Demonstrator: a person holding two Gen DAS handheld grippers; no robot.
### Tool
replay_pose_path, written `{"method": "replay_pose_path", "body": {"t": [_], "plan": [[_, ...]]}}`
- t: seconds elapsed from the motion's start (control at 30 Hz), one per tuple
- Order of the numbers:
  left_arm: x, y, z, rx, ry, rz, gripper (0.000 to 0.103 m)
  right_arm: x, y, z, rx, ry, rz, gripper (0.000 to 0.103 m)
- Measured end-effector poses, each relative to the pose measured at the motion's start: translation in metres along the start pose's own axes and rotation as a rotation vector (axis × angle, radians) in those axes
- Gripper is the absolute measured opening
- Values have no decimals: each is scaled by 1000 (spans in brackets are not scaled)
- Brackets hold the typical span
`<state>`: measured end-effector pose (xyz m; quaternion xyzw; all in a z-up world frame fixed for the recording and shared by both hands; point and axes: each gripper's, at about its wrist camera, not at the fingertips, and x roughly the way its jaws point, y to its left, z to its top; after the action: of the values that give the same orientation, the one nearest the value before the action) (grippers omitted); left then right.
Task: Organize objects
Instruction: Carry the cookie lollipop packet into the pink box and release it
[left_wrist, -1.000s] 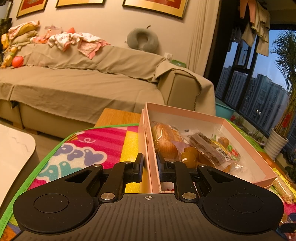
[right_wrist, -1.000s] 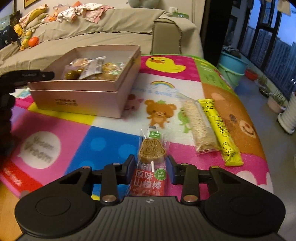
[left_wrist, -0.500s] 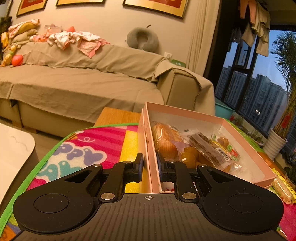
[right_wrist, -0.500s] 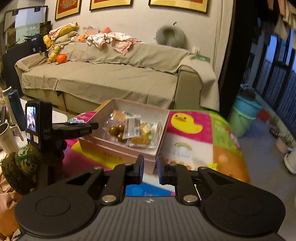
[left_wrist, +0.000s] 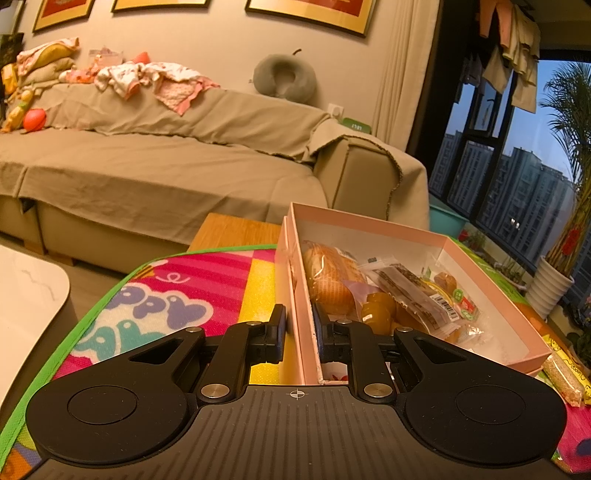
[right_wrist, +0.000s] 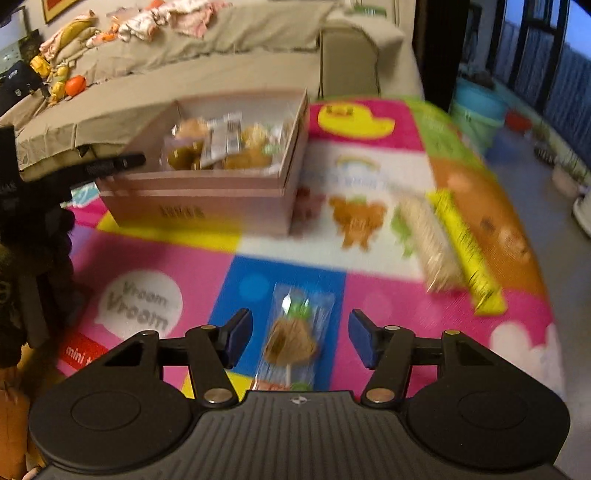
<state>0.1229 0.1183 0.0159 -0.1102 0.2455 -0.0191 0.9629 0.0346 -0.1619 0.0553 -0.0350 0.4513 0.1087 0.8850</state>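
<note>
The left gripper (left_wrist: 299, 328) pinched the pink cardboard box's (left_wrist: 491, 291) near wall; the right gripper (right_wrist: 300, 338) gaped wide over a seemingly bear-shaped clear-wrapped snack (right_wrist: 295, 338).

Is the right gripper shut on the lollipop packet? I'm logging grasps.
No, the right gripper is open, its fingers apart on either side of the lollipop packet.

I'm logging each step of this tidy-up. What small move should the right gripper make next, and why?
Probably lower the right gripper a little and close it on the lollipop packet. Its fingers are open on either side of the packet, which lies flat on the play mat outside the pink box. The left gripper is clamped on the box's wall, steadying it.
</note>
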Motion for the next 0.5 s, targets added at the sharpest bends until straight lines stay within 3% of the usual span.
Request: {"method": "replay_pose_path", "body": {"t": [0.17,0.2,0.23,0.3,0.5], "plan": [[0,0,0,0,0,0,18,17,14,-10,-36,41,6,56],[0,0,0,0,0,0,18,17,18,-11,-60,35,-8,50],[0,0,0,0,0,0,18,15,22,-12,-89,30,-7,37],[0,0,0,-1,0,0,18,8,28,-10,-119,34,15,36],[0,0,0,-1,0,0,18,-46,37,23,-171,-136,0,35]]}}
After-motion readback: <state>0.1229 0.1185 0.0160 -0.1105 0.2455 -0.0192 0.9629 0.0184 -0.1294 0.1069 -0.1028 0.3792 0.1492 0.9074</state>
